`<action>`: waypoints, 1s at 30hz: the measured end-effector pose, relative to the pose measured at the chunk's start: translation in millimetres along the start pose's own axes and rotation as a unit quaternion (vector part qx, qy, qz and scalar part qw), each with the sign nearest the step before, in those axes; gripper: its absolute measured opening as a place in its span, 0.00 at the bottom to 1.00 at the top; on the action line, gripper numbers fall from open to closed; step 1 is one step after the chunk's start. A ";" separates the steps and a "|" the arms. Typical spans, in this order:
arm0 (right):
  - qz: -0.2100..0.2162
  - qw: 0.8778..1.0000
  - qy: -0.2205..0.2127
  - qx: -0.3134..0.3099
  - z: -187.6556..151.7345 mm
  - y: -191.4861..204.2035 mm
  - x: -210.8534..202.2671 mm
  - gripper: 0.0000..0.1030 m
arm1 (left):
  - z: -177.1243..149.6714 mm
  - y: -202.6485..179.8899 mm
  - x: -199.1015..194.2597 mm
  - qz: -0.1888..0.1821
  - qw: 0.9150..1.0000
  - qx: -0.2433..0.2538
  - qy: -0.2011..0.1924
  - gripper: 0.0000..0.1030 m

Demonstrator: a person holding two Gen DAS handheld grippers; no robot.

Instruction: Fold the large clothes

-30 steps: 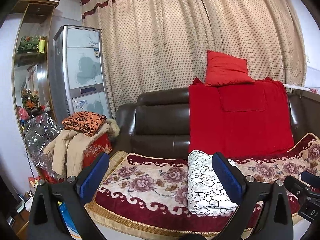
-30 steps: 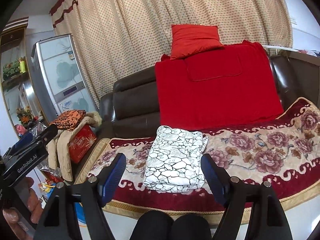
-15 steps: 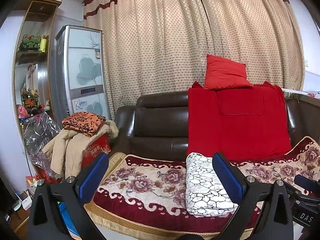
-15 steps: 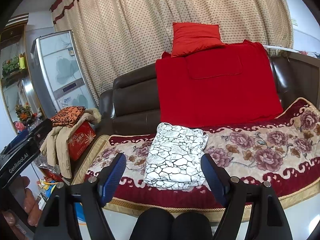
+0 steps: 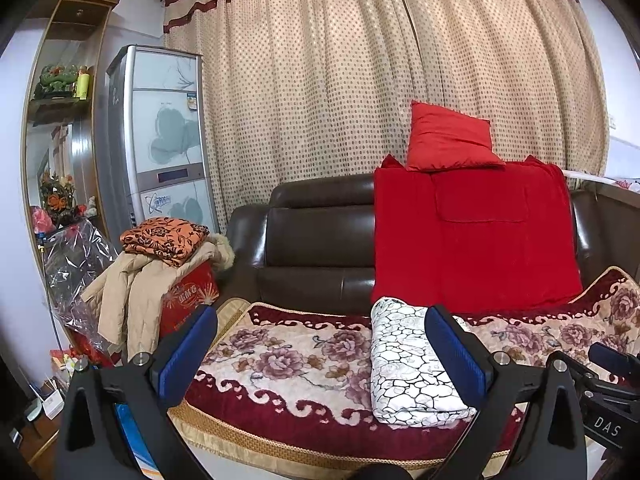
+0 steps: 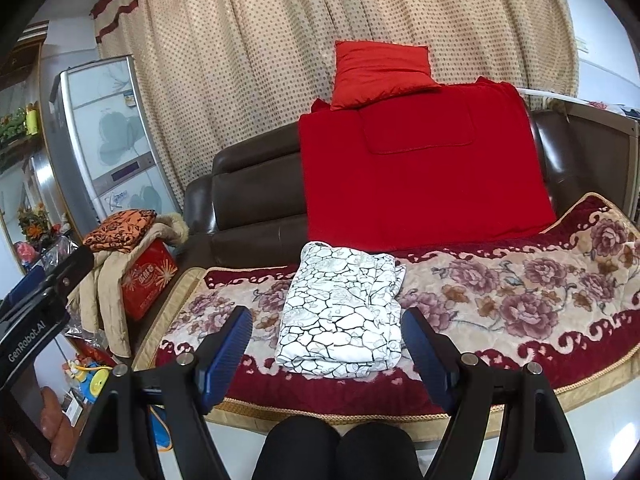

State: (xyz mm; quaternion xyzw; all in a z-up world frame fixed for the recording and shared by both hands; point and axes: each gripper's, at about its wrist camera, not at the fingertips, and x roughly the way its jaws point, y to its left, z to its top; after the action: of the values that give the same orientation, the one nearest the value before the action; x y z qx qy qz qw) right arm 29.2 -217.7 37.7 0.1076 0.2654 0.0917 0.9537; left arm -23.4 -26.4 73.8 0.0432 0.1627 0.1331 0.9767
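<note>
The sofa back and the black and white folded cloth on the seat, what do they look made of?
Sofa back: glossy dark brown leather or faux leather; light glints off it. Folded cloth: thin soft woven fabric, probably cotton, matte, stacked in flat layers.

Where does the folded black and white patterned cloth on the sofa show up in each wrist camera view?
Left wrist: folded cloth lies lower right of centre, partly behind the right-hand blue pad.
Right wrist: folded cloth lies low at centre, framed between the open jaws.
Shared landmark: the red blanket hangs on the sofa back directly behind it.
</note>
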 end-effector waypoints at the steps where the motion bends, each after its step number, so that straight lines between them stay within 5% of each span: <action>1: 0.000 1.000 0.000 -0.002 -0.2 0.8 0.7 0.78 | -0.6 0.2 0.6 0.000 1.000 0.000 0.000 1.00; 30: -0.010 0.999 0.027 -0.016 6.9 22.4 44.2 0.78 | -6.5 17.2 43.2 0.000 1.000 -0.004 0.025 1.00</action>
State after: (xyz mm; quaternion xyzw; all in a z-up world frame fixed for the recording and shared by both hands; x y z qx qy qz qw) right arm 67.4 -187.1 27.6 0.0871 0.2906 0.0896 0.9487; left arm 9.6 2.2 56.6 0.0362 0.1867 0.1352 0.9724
